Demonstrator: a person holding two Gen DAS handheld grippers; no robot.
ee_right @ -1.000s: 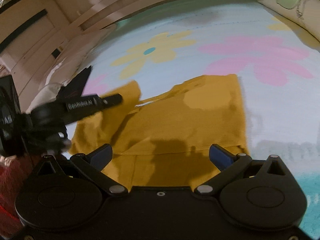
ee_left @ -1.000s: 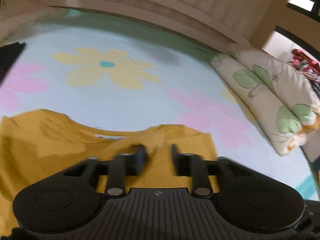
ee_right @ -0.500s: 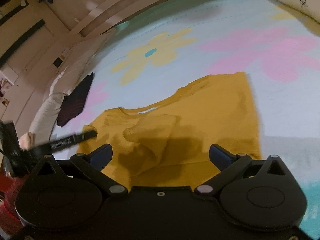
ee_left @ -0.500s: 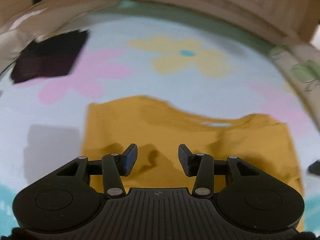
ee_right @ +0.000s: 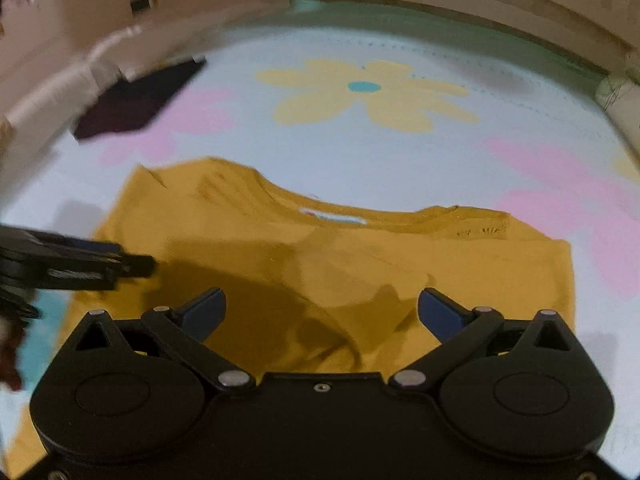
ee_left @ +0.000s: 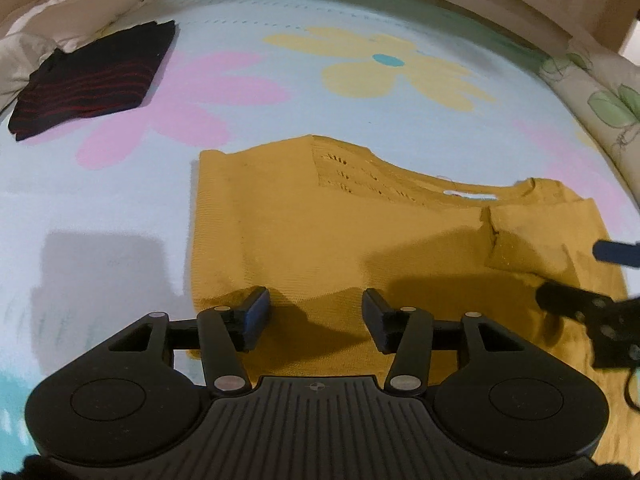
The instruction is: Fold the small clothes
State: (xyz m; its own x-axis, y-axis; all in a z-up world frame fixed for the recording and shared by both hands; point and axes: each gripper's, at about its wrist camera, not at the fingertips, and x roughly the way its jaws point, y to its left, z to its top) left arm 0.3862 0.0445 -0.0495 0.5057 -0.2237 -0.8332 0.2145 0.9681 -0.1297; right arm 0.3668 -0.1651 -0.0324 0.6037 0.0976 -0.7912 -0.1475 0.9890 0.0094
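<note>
Dark folded garment (ee_left: 94,80) near bedsheet's (ee_left: 360,120) far left corner; mustard shirt (ee_left: 340,240) spread crosswise, neckline away; left gripper (ee_left: 316,316) opening, right gripper (ee_right: 322,312) spread, both empty.

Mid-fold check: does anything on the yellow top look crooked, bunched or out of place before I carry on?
Mostly tidy. The yellow top lies flat on the flowered sheet, sides folded in. One oddity: the folded-in flap on the right sits skewed and puckered, its lower corner lifted. Both grippers, left and right, hold nothing; the left's jaws are opening.
</note>
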